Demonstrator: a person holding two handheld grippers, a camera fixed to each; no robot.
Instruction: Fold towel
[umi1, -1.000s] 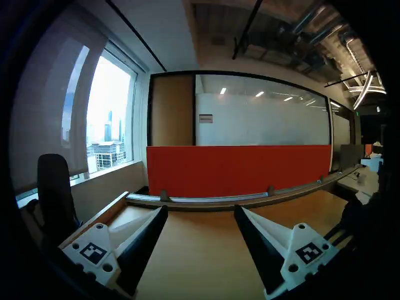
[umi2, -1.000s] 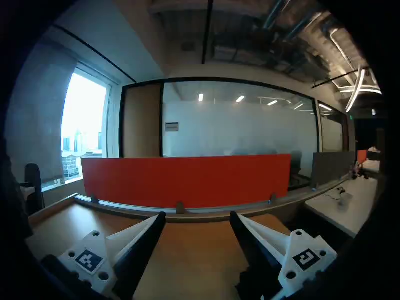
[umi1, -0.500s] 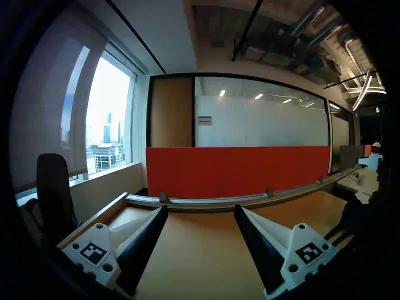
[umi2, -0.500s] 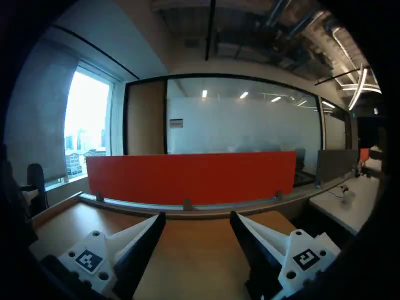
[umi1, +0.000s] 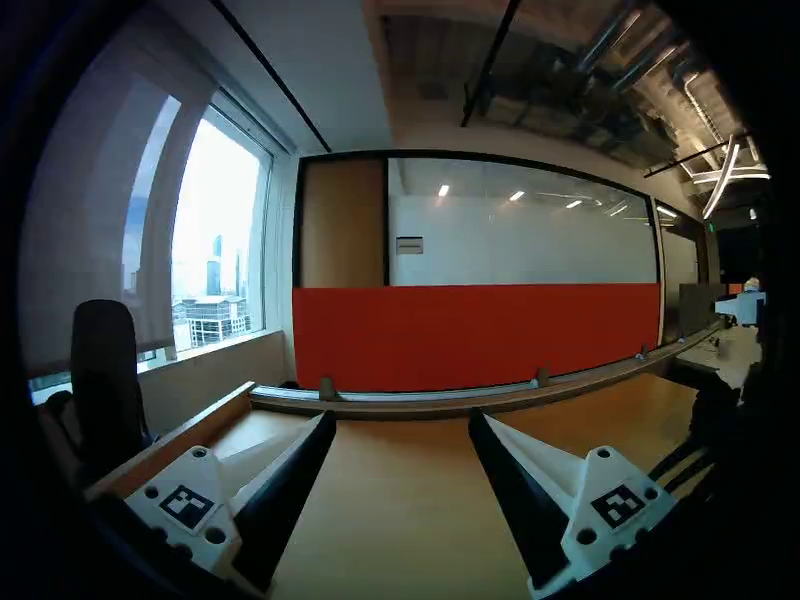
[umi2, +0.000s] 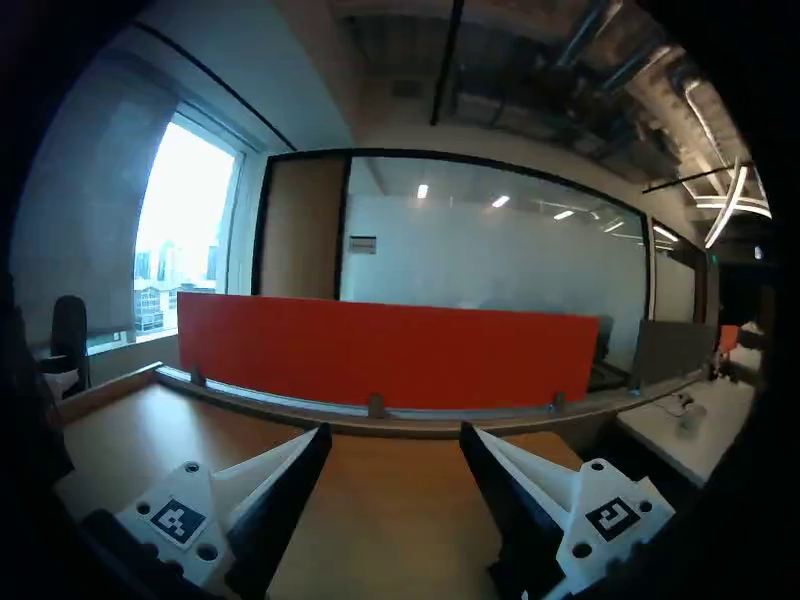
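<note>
Jaws spread wide on both, nothing held: left gripper (umi1: 400, 420) and right gripper (umi2: 393, 432) poised level above wooden bench (umi1: 400, 530), facing one red divider (umi1: 470, 335) at 12 o'clock. Whereabouts of towel: cannot tell. Likely down toward 6 o'clock, so long axis and nearer hand unjudgeable yet.

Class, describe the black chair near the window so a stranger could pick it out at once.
In the left gripper view, find the bright window at the left. By its sill, left of the wooden desk, stands the black chair, its tall back rounded at the top. Its dark, rounded outline sets it apart from the flat red divider panel along the desk's far edge.
</note>
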